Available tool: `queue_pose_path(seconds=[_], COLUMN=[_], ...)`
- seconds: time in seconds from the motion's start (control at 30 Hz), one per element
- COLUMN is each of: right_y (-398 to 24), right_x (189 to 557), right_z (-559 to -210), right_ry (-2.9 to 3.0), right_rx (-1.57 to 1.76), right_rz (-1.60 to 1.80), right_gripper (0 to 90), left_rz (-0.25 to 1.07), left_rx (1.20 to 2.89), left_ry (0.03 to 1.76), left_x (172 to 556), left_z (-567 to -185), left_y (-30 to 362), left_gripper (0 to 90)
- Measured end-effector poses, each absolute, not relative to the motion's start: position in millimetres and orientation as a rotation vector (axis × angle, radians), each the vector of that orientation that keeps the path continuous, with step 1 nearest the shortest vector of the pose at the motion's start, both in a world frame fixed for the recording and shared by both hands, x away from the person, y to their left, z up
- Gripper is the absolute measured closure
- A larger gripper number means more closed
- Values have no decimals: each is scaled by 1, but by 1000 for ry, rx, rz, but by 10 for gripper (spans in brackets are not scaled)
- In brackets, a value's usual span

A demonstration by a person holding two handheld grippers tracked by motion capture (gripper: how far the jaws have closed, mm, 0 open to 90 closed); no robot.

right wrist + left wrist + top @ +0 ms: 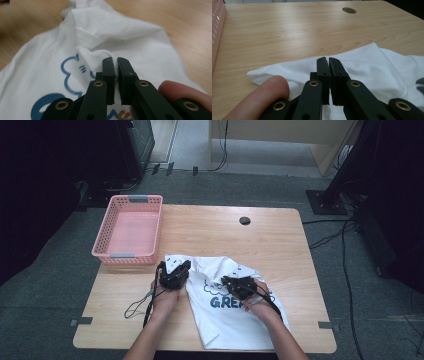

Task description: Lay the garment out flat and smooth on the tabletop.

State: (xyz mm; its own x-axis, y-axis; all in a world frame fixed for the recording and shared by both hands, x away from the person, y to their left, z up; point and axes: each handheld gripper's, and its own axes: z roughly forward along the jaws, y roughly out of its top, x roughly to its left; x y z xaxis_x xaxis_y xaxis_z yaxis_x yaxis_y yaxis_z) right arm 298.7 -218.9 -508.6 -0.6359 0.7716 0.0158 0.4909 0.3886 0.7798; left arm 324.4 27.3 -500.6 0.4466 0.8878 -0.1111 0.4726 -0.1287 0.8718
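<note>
Right gripper view — hand-held gripper [115, 62] pinching white T-shirt [130, 35]

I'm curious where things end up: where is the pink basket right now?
In the high view, the pink basket sits at the table's far left corner, just beyond the white T-shirt.

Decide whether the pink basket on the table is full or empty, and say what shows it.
Empty. In the high view the pink basket shows its bare floor, and the white T-shirt lies outside it on the table.
</note>
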Motion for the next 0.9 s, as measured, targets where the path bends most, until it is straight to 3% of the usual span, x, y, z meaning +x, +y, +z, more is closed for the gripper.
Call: queue_pose_path(seconds=[0.27, 0.4, 0.6, 0.9], right_y=[-250, -262, -276, -292], right_x=[335, 354, 379, 405], right_z=[-470, -459, -459, -474], right_ry=[2108, 2054, 2016, 1971], right_rx=[1282, 1350, 1415, 1524], right_rz=[1264, 1294, 1291, 1181], right_gripper=[869, 869, 868, 813], left_rz=[601, 629, 733, 786], left_rx=[1829, 1887, 1908, 1971], left_ry=[1122, 1145, 1208, 1267], left_x=[323, 329, 344, 385], left_z=[-502, -505, -502, -508], left_y=[18, 10, -2, -19], left_gripper=[757, 586, 435, 451])
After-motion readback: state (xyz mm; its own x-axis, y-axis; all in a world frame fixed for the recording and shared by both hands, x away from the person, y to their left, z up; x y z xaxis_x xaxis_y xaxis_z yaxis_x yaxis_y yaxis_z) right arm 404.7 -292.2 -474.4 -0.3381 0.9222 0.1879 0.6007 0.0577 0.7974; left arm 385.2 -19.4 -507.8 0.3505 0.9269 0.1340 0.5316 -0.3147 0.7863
